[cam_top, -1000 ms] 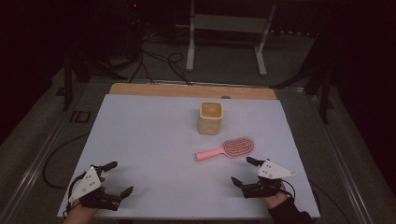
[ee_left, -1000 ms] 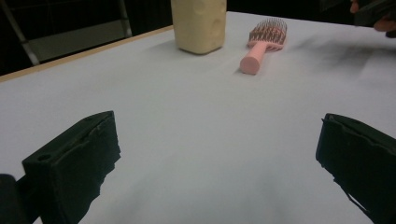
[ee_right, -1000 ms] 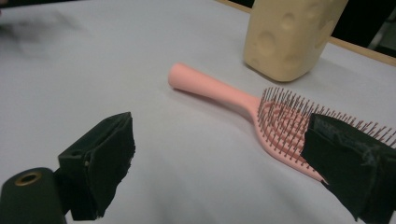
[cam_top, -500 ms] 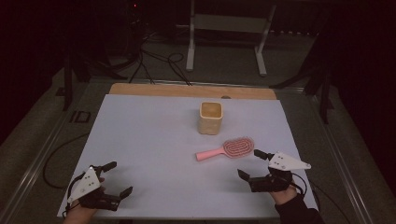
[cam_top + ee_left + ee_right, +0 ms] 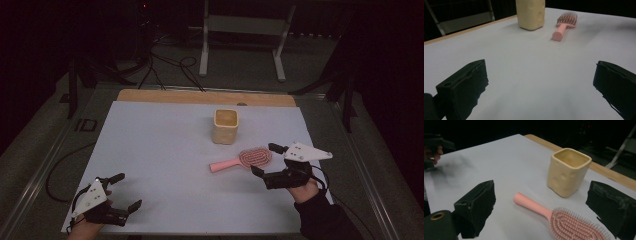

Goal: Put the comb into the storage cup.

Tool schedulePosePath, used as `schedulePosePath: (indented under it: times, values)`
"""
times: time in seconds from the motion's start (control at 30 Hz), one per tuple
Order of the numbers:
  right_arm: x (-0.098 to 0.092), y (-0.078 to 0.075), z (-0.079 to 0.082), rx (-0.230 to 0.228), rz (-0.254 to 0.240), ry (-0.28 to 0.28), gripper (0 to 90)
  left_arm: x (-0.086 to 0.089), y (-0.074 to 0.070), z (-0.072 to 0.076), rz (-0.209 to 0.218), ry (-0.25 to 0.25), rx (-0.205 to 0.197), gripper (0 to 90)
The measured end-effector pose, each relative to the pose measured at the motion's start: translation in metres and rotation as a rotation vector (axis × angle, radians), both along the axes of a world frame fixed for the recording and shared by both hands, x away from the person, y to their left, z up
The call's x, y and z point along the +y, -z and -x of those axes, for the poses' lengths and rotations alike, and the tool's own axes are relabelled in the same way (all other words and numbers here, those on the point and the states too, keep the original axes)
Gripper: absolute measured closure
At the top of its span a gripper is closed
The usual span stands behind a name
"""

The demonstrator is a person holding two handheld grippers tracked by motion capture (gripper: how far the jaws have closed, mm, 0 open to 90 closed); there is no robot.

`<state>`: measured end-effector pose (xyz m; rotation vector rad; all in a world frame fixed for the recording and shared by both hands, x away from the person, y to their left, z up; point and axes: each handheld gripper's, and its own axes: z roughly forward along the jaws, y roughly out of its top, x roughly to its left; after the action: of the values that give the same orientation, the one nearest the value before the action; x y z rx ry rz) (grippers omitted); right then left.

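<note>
A pink hairbrush (image 5: 241,159) lies flat on the white table cover, bristles up, its handle pointing left. Just behind it stands a cream square cup (image 5: 225,125), upright and empty. My right gripper (image 5: 264,160) is open and hovers right beside the brush head; in the right gripper view the hairbrush (image 5: 559,217) lies between the spread jaws with the cup (image 5: 568,171) beyond. My left gripper (image 5: 125,191) rests open near the front left corner, nothing between its jaws; far ahead of it are the cup (image 5: 530,13) and the brush (image 5: 564,23).
A white sheet (image 5: 160,150) covers the table, with a wooden strip (image 5: 200,96) along the far edge. Cables and a metal stand (image 5: 240,30) sit on the dark floor beyond. Metal rails run along both table sides.
My right gripper has risen and moved forward and right, then closed in on the brush head. The left gripper has stayed put.
</note>
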<state>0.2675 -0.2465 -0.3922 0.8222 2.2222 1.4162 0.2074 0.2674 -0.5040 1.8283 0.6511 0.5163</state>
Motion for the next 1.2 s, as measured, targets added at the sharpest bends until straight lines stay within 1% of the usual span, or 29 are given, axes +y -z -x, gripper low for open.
schedulePosePath:
  times: [0.07,0.1,0.17,0.23,0.27,0.33,0.4,0.43,0.47,0.5,0.53,0.6,0.67,0.73,0.83,1.0,1.13,1.2]
  values:
    - [0.008,-0.004,-0.008,0.007,0.014,-0.003,8.1,0.0,0.0,0.0,0.0,0.001,-0.001,0.0]
    - [0.008,-0.004,-0.008,0.007,0.014,-0.003,8.1,0.0,0.0,0.0,-0.001,0.001,-0.001,0.0]
    - [0.013,-0.006,-0.013,0.015,0.019,-0.021,8.1,0.0,0.0,0.0,0.001,0.0,0.0,0.0]
    - [0.019,-0.007,-0.016,0.016,0.028,-0.03,8.1,0.0,0.0,0.0,-0.001,0.001,-0.003,0.0]
    - [0.019,-0.007,-0.016,0.016,0.028,-0.03,8.1,0.0,0.0,0.0,-0.001,0.001,-0.003,0.0]
    - [0.029,-0.009,-0.021,0.011,0.042,-0.052,8.1,0.0,0.0,0.0,0.003,0.002,-0.001,0.0]
    - [0.035,-0.01,-0.024,0.016,0.036,-0.069,8.1,0.0,0.0,0.001,0.0,0.001,0.0,0.0]
    - [0.038,-0.011,-0.025,0.022,0.037,-0.075,8.1,0.0,-0.001,0.001,0.0,0.002,-0.001,0.0]
    - [0.041,-0.011,-0.027,0.02,0.04,-0.089,8.1,0.0,-0.001,0.001,0.001,0.002,-0.002,0.0]
    - [0.045,-0.011,-0.029,0.019,0.046,-0.091,8.2,0.0,0.0,0.001,0.002,0.002,-0.001,0.0]
    - [0.051,-0.011,-0.033,0.028,0.043,-0.104,8.1,0.0,0.0,0.001,0.002,0.001,0.0,0.0]
    - [0.054,-0.011,-0.035,0.031,0.045,-0.105,8.1,0.0,-0.001,0.001,-0.002,0.0,-0.003,0.0]
    - [0.06,-0.01,-0.04,0.047,0.048,-0.128,8.2,0.0,-0.001,0.0,-0.001,-0.001,-0.004,0.0]
    - [0.066,-0.008,-0.046,0.071,0.058,-0.132,8.2,0.001,0.0,0.001,0.0,-0.001,-0.002,0.0]
    - [0.073,-0.005,-0.052,0.092,0.065,-0.14,8.2,0.001,-0.001,0.001,0.004,-0.001,-0.004,0.0]
    - [0.081,-0.005,-0.059,0.09,0.059,-0.15,8.2,0.0,-0.001,0.001,0.0,0.002,0.001,0.0]
    - [0.089,-0.003,-0.066,0.105,0.056,-0.154,8.2,0.001,0.0,0.001,0.002,0.0,0.004,0.0]
    - [0.094,0.0,-0.068,0.115,0.066,-0.158,8.3,0.001,0.0,0.001,0.001,0.002,0.002,0.0]
